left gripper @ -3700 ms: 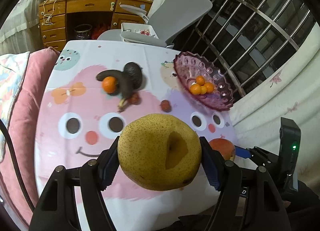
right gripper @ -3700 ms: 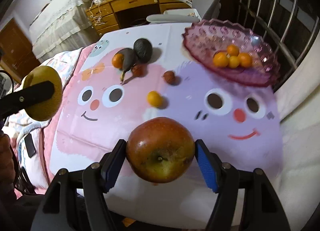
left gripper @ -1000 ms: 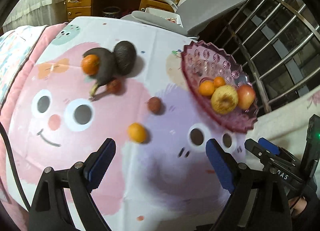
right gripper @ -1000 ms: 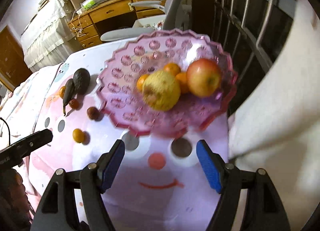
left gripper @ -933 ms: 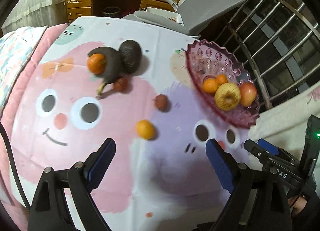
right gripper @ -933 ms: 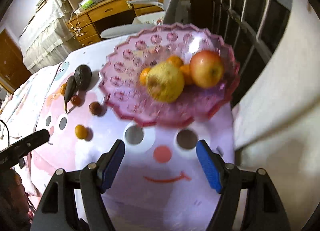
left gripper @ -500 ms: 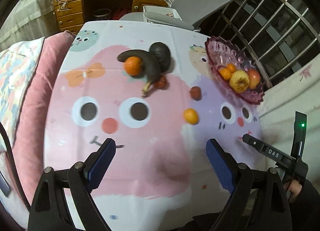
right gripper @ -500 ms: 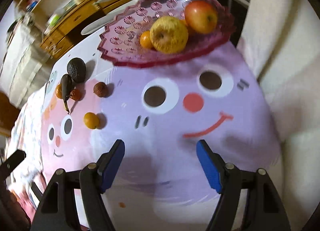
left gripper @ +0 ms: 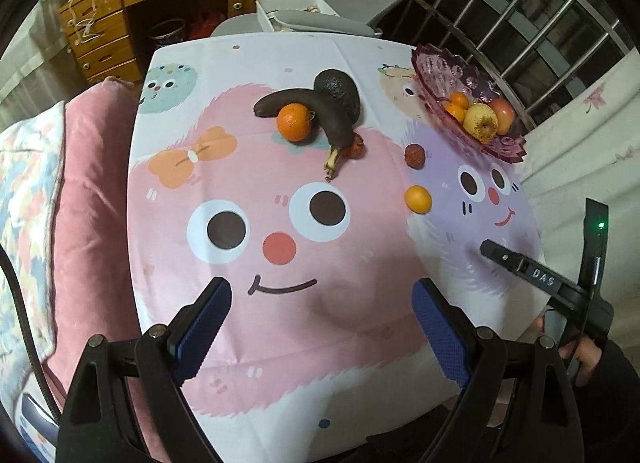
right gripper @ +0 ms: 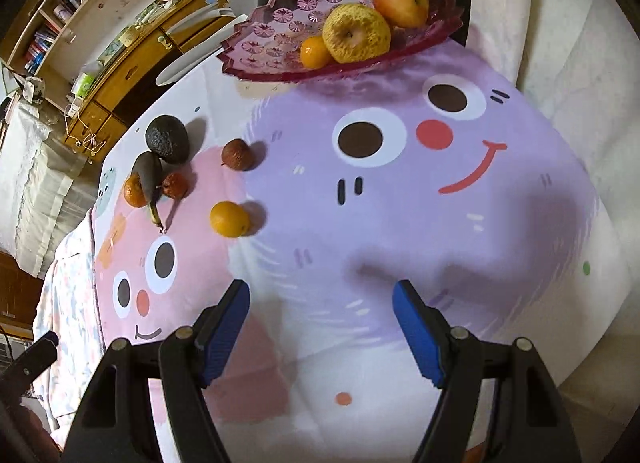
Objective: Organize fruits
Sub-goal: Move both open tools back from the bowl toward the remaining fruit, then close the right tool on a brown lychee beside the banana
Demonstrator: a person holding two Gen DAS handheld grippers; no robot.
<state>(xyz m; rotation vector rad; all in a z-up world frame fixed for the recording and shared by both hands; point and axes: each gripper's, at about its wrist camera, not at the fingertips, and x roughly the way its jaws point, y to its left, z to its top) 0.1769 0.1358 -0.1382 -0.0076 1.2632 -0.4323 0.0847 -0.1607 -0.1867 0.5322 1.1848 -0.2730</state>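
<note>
While the pink glass bowl [right gripper: 280,29] at the far right corner of the tabletop [left gripper: 360,363] holds a yellow pear [right gripper: 356,39], a red apple [right gripper: 400,1] and small oranges [left gripper: 456,107], other fruit lies loose on the cartoon-print cloth. An avocado [left gripper: 338,93], a blackened banana [left gripper: 320,111], a mandarin [left gripper: 295,122] and a small reddish fruit [left gripper: 355,147] cluster together; another reddish fruit [left gripper: 414,155] and a small orange [left gripper: 418,199] lie apart, nearer the bowl. Both the left gripper [left gripper: 320,327] and the right gripper [right gripper: 322,327] hover over the cloth with jaws apart and nothing between them.
</note>
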